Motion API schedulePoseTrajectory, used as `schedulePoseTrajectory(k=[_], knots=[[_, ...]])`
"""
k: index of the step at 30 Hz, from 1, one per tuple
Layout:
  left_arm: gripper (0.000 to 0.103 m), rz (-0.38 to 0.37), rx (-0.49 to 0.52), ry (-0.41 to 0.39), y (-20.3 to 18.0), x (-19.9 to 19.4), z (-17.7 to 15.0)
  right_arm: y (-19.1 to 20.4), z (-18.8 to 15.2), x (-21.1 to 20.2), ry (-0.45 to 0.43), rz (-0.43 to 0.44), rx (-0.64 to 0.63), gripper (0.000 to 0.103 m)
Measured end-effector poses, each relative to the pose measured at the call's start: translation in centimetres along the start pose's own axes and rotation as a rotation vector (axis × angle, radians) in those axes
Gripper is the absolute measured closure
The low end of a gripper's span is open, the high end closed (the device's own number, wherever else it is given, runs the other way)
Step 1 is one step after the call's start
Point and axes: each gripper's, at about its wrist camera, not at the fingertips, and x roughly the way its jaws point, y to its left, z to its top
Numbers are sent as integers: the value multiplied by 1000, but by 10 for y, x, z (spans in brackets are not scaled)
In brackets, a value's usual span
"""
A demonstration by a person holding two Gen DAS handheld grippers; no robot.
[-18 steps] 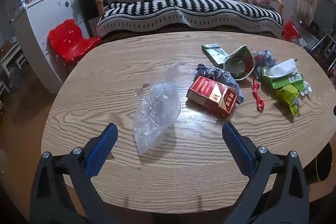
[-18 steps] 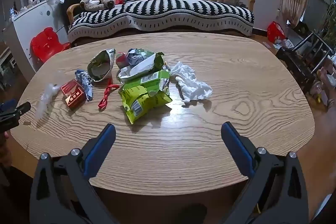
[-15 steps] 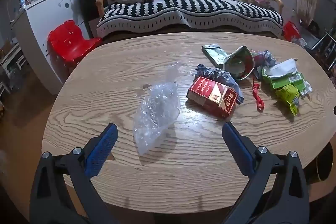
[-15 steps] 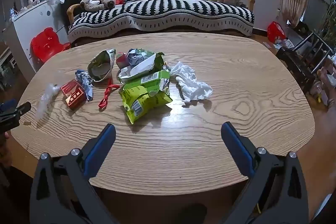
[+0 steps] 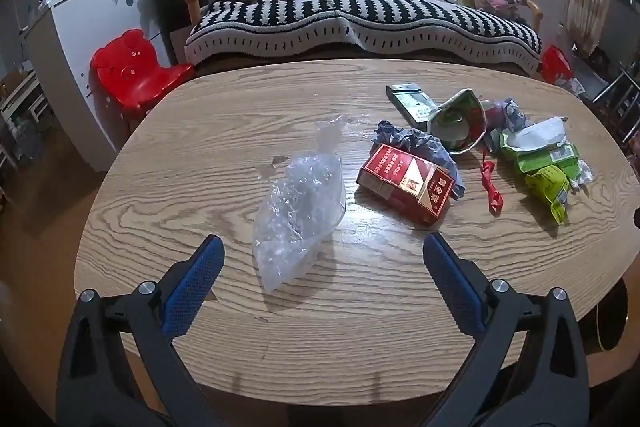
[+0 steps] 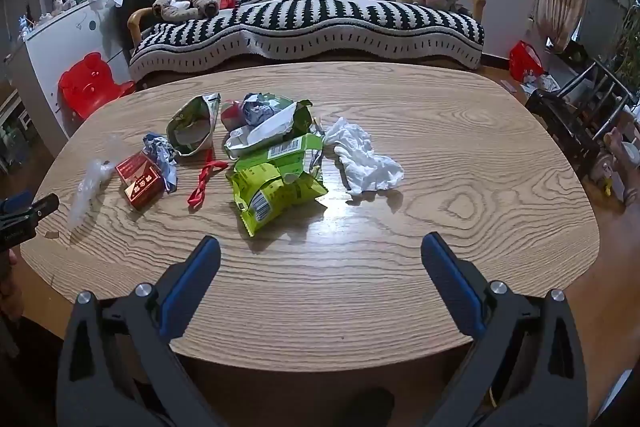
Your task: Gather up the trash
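Observation:
Trash is scattered over the wooden table point(image 5: 200, 155). A clear plastic bag point(image 5: 298, 211) lies just beyond my open left gripper point(image 5: 322, 247), whose jaws hold nothing. To the bag's right lie a red cigarette box point(image 5: 406, 183), crumpled bluish paper point(image 5: 416, 143), an open snack pouch point(image 5: 456, 125), a red ribbon point(image 5: 491, 185) and green wrappers point(image 5: 548, 171). My right gripper point(image 6: 320, 247) stands open and empty over the near table edge. Ahead of it lie the green wrappers point(image 6: 276, 187) and a crumpled white tissue point(image 6: 364, 163).
A striped sofa point(image 6: 304, 15) with a plush toy and a pink cushion stands behind the table. A red child's chair point(image 5: 132, 75) and a white cabinet point(image 5: 80, 23) are at the left. A dark round bin rim point(image 5: 610, 319) shows at the table's right edge. Chairs stand at right point(image 6: 580, 111).

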Motion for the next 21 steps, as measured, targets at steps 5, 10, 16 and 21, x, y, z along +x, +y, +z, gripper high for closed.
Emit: schedulePoseTrajectory(k=[5,10,16,21], knots=[[6,-2,3,-1,0,0,0,1,0,1,1,-2,-3,6],[6,-1,0,0,-1,0,0,1,-1,1,2,-2,-2,6],[6,-1,1,-1,-1,0,0,2,-2,1,0,0,-4,6],[6,-2,2,-1,-1,0,0,2,-2,1,-1,0,-3,6]])
